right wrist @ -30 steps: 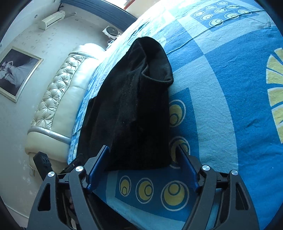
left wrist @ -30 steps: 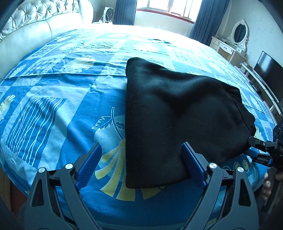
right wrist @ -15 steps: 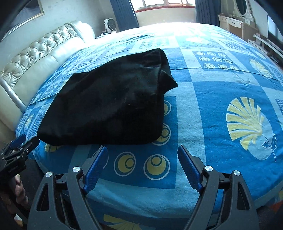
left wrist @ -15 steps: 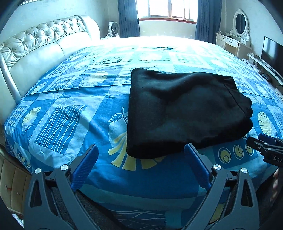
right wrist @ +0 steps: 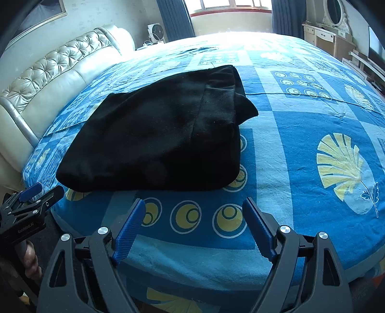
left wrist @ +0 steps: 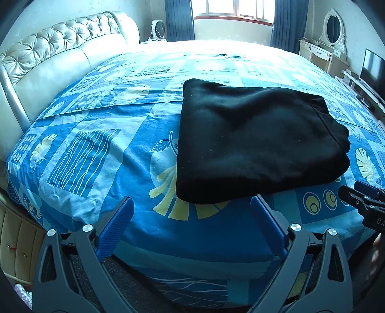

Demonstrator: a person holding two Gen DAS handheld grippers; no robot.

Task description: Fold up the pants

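Black pants (left wrist: 255, 142) lie folded into a thick rectangle on the blue patterned bedspread (left wrist: 101, 149), near the bed's front edge. My left gripper (left wrist: 191, 204) hovers open just short of their near left corner, nothing between its blue pads. In the right wrist view the pants (right wrist: 158, 139) lie ahead and to the left, waistband end at the right. My right gripper (right wrist: 193, 207) is open over the yellow-circle print, clear of the cloth. Each gripper shows at the edge of the other's view: the right gripper (left wrist: 361, 195), the left gripper (right wrist: 36, 195).
A tufted cream headboard (left wrist: 48, 62) runs along the left. Beyond the bed stand a window with blue curtains (left wrist: 178, 19), a small fan (left wrist: 157, 30), a white dresser with mirror (left wrist: 322, 48) and a TV (left wrist: 373, 69). Bedspread to the right of the pants is bare (right wrist: 324, 149).
Both grippers have drawn back from the pants toward the bed's front edge and levelled out. A second ago their pads flanked the near edge; now they are clear.
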